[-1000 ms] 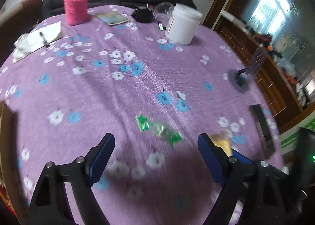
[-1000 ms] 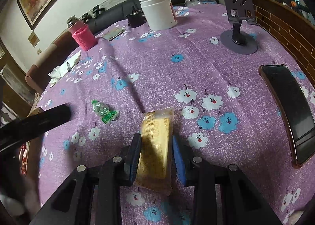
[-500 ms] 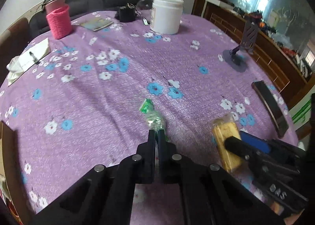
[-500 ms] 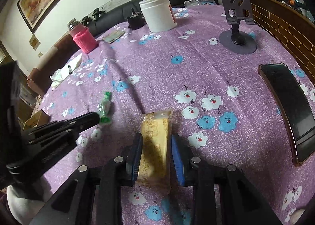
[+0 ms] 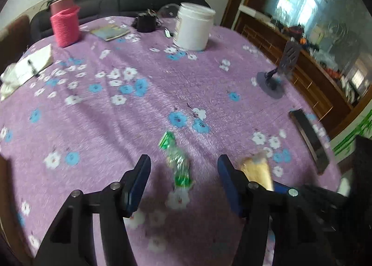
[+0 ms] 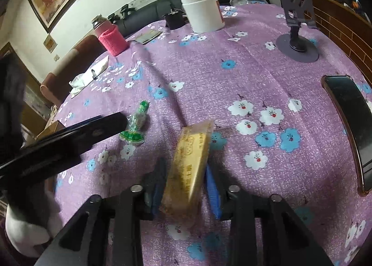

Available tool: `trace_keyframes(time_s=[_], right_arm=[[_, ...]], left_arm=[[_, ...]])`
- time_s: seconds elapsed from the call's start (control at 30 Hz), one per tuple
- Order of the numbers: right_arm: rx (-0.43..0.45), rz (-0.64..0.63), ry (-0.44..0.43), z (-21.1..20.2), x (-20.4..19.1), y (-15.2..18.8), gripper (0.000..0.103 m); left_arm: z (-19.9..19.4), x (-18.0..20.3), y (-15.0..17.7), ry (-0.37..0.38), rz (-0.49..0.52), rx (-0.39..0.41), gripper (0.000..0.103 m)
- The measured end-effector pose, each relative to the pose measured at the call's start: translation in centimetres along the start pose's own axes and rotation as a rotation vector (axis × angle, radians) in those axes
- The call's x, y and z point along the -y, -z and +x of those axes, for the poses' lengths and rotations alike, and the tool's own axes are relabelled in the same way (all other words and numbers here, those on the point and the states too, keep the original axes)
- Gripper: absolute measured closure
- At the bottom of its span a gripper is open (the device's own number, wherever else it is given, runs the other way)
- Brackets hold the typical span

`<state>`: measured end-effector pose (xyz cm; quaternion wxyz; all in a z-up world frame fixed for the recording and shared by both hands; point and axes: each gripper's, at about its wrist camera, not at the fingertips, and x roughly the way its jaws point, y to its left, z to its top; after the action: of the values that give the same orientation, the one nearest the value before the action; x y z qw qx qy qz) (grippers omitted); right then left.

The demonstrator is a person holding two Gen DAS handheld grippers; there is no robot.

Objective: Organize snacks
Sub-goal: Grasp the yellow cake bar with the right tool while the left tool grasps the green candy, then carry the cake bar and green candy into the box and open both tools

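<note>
A green-ended clear candy wrapper (image 5: 177, 163) lies on the purple flowered tablecloth (image 5: 139, 107), between the fingers of my left gripper (image 5: 183, 173), which is open around it. It also shows in the right wrist view (image 6: 136, 126), beside the left gripper's dark finger (image 6: 69, 135). A yellow snack bar (image 6: 189, 166) sits tilted between the fingers of my right gripper (image 6: 186, 180), which has opened slightly and stands loose around it. The bar's end shows in the left wrist view (image 5: 255, 173).
A white tub (image 5: 194, 28), a pink sleeved bottle (image 5: 65, 24), a booklet (image 5: 110, 32) and a notepad with pen (image 5: 32, 65) stand at the far side. A grey phone stand (image 6: 296, 24) and a black phone (image 6: 351, 126) lie to the right.
My left gripper was shut on the candy half a second ago and has now opened; the candy lies on the cloth. My right gripper's jaws have loosened around the tilted yellow bar.
</note>
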<state>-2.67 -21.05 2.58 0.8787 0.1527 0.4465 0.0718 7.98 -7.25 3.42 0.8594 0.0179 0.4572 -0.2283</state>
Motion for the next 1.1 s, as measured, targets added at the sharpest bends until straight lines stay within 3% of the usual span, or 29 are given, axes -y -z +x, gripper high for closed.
trace_keyframes(time_s=[0.03, 0.07, 0.1, 0.17, 0.33, 0.37, 0.4, 0.5, 0.63, 0.73, 1.03, 1.1], right_arm=[[0.0, -0.006, 0.004, 0.0, 0.0, 0.0, 0.065], [0.001, -0.011, 0.008, 0.1, -0.1, 0.0, 0.065], [0.001, -0.012, 0.008, 0.1, 0.0, 0.0, 0.065], [0.005, -0.025, 0.013, 0.1, -0.1, 0.0, 0.064], [0.026, -0.154, 0.102, 0.7, -2.1, 0.5, 0.065], [0.025, -0.156, 0.103, 0.7, -2.1, 0.5, 0.073], [0.019, -0.14, 0.078, 0.6, -1.9, 0.4, 0.082], [0.014, -0.055, -0.002, 0.3, -0.4, 0.1, 0.088], [0.043, -0.003, -0.122, -0.6, 0.2, 0.0, 0.089], [0.065, -0.001, -0.164, -1.1, -0.2, 0.0, 0.089], [0.05, -0.096, -0.051, 0.7, -2.8, 0.5, 0.087], [0.028, -0.073, -0.039, 1.2, -2.4, 0.4, 0.092]], left_arm=[[0.9, 0.4, -0.1, -0.014, 0.022, -0.019, 0.045], [1.4, 0.6, -0.1, -0.019, 0.035, -0.031, 0.055], [2.2, 0.8, 0.0, -0.042, 0.056, -0.051, 0.074], [2.4, 1.0, 0.2, -0.056, 0.084, -0.036, 0.082], [1.8, 0.2, 0.7, -0.055, 0.063, -0.024, 0.082], [1.3, -0.1, 0.9, -0.053, 0.049, -0.017, 0.082], [0.8, -0.5, 1.1, -0.05, 0.036, -0.01, 0.082], [-1.7, -1.5, 1.8, -0.021, -0.015, 0.027, 0.082], [-6.3, -3.3, 3.4, 0.015, -0.092, 0.098, 0.081], [-9.8, -4.9, 5.0, 0.034, -0.143, 0.158, 0.081], [-16.4, -9.2, 9.4, 0.053, -0.277, 0.273, 0.081], [-17.2, -10.1, 10.1, 0.052, -0.301, 0.287, 0.081]])
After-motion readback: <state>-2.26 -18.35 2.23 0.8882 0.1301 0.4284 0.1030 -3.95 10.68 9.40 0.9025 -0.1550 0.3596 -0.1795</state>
